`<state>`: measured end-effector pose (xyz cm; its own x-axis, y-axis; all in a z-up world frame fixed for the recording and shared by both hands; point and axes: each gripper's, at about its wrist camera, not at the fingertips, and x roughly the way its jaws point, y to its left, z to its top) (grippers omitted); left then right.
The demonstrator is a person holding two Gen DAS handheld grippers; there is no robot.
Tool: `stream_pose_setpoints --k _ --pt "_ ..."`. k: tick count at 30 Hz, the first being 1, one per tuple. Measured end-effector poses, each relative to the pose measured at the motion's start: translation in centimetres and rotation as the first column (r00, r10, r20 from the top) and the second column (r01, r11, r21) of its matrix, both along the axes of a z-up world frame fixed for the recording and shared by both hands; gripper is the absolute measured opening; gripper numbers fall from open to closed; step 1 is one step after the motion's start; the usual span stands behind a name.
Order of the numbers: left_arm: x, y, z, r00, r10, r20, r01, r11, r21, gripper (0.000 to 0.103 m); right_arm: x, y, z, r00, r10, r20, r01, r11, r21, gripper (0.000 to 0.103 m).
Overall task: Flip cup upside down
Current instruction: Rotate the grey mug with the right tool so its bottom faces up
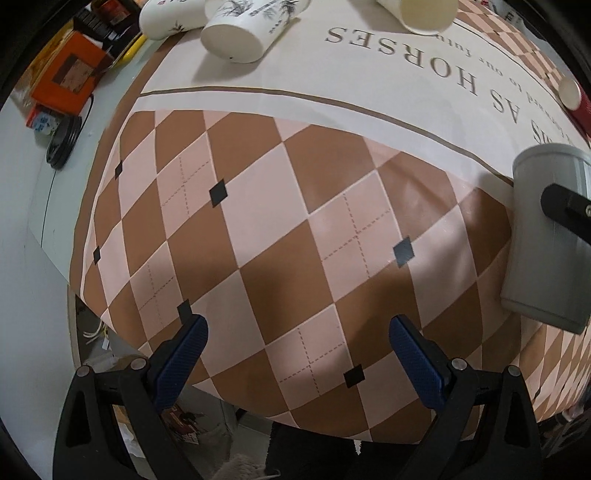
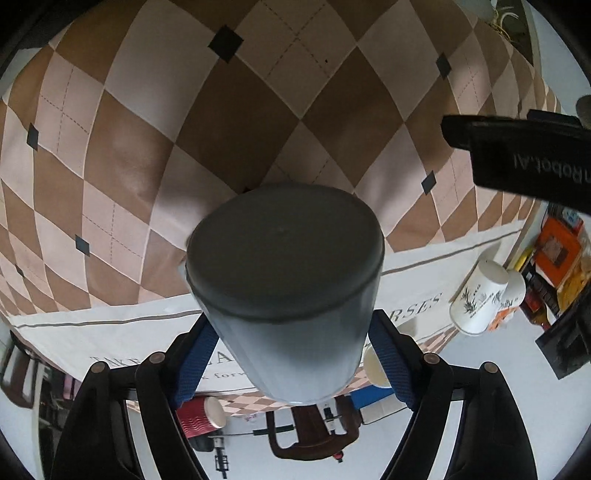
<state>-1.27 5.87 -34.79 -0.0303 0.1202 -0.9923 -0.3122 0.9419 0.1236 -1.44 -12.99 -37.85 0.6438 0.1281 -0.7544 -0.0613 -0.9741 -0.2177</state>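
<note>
A grey cup (image 2: pixel 288 295) is clamped between the blue pads of my right gripper (image 2: pixel 291 343). Its flat bottom faces the camera and the checkered tablecloth (image 2: pixel 221 122) lies behind it. The view is turned over, with the table above. In the left wrist view the same grey cup (image 1: pixel 543 236) hangs at the right edge above the cloth, with a black finger (image 1: pixel 565 210) across it. My left gripper (image 1: pixel 295 350) is open and empty over the near edge of the checkered tablecloth (image 1: pixel 258 221).
White printed cups (image 1: pixel 240 29) lie at the far side of the table, also seen in the right wrist view (image 2: pixel 480 299). A paper cup (image 1: pixel 424 14) and a red ribbed cup (image 2: pixel 199 417) lie nearby. Orange boxes (image 1: pixel 70 70) and cables sit at the left.
</note>
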Motion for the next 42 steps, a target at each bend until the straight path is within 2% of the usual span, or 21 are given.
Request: stream_pose_setpoints --k 5,9,11,14,17,20,21,22,23,24,25,27,28,33,34,36,39,42 --pt "-0.4 2.0 0.1 0.999 0.034 0.010 -0.034 0.999 0.012 0.100 -0.7 0.5 -0.1 0.999 -0.030 -0.022 0.030 0.999 0.016 0.083" --pt "-0.4 3.1 0.5 0.998 0.052 0.022 -0.053 0.998 0.028 0.100 -0.7 2.3 0.7 0.976 -0.200 -0.088 0.204 0.978 0.045 0.082" --pt "-0.6 3.5 0.7 0.998 0.061 0.028 -0.062 0.998 0.031 0.100 -0.1 3.6 1.1 0.948 -0.299 -0.113 0.307 0.949 0.065 0.082" --pt "-0.4 3.8 1.1 0.997 0.063 0.040 -0.065 0.997 0.037 0.100 1.2 5.5 1.8 0.852 -0.497 -0.166 0.513 0.856 0.068 0.082" --pt "-0.3 4.1 1.5 0.996 0.065 0.053 -0.067 0.997 0.039 0.100 3.1 6.8 2.6 0.712 -0.667 -0.221 0.692 0.719 0.060 0.083" --pt "0.0 4.4 1.8 0.996 0.067 0.063 -0.069 0.997 0.042 0.100 5.9 7.6 3.5 0.504 -0.822 -0.266 0.856 0.516 0.026 0.083" --pt "0.2 4.3 2.0 0.996 0.067 0.066 -0.070 0.997 0.042 0.100 6.7 7.4 3.8 0.422 -0.864 -0.276 0.900 0.437 0.007 0.083" --pt "0.4 4.5 2.2 0.995 0.068 0.070 -0.071 0.997 0.041 0.100 8.1 7.5 4.0 0.304 -0.909 -0.285 0.946 0.323 -0.018 0.083" --pt "0.9 4.4 2.5 0.995 0.069 0.072 -0.072 0.997 0.040 0.100 9.1 7.4 4.1 0.225 -0.931 -0.287 0.969 0.245 -0.037 0.083" --pt "1.5 4.1 3.0 0.995 0.068 0.075 -0.071 0.997 0.037 0.100 10.4 7.3 4.2 0.121 -0.950 -0.287 0.988 0.143 -0.058 0.083" --pt "1.7 4.1 3.1 0.995 0.068 0.079 -0.070 0.997 0.034 0.100 11.7 7.1 4.2 0.024 -0.958 -0.284 0.995 0.049 -0.082 0.083" --pt "2.4 3.6 3.5 0.994 0.061 0.086 -0.063 0.998 0.028 0.100 13.8 6.8 4.2 -0.137 -0.951 -0.277 0.987 -0.106 -0.122 0.083" --pt "2.6 3.5 3.5 0.994 0.058 0.089 -0.060 0.998 0.025 0.100 15.2 6.3 4.0 -0.245 -0.933 -0.265 0.966 -0.212 -0.147 0.083" --pt "4.3 2.4 3.7 0.991 0.047 0.128 -0.044 0.999 -0.029 0.100 19.6 3.5 2.5 -0.574 -0.794 -0.198 0.816 -0.537 -0.214 0.083" --pt "4.7 2.1 3.7 0.988 0.047 0.146 -0.039 0.997 -0.059 0.100 20.5 3.0 2.2 -0.626 -0.755 -0.194 0.778 -0.590 -0.216 0.083" --pt "5.5 1.6 3.6 0.986 0.043 0.159 -0.030 0.996 -0.084 0.100 21.7 2.1 1.8 -0.690 -0.697 -0.196 0.724 -0.659 -0.204 0.083" --pt "6.5 0.8 3.5 0.985 0.025 0.173 -0.007 0.995 -0.103 0.103 22.8 1.1 1.3 -0.755 -0.624 -0.201 0.655 -0.729 -0.199 0.083" --pt "7.4 -0.1 3.6 0.983 0.006 0.183 0.016 0.993 -0.114 0.103 23.4 0.4 0.8 -0.800 -0.565 -0.200 0.598 -0.777 -0.198 0.083"
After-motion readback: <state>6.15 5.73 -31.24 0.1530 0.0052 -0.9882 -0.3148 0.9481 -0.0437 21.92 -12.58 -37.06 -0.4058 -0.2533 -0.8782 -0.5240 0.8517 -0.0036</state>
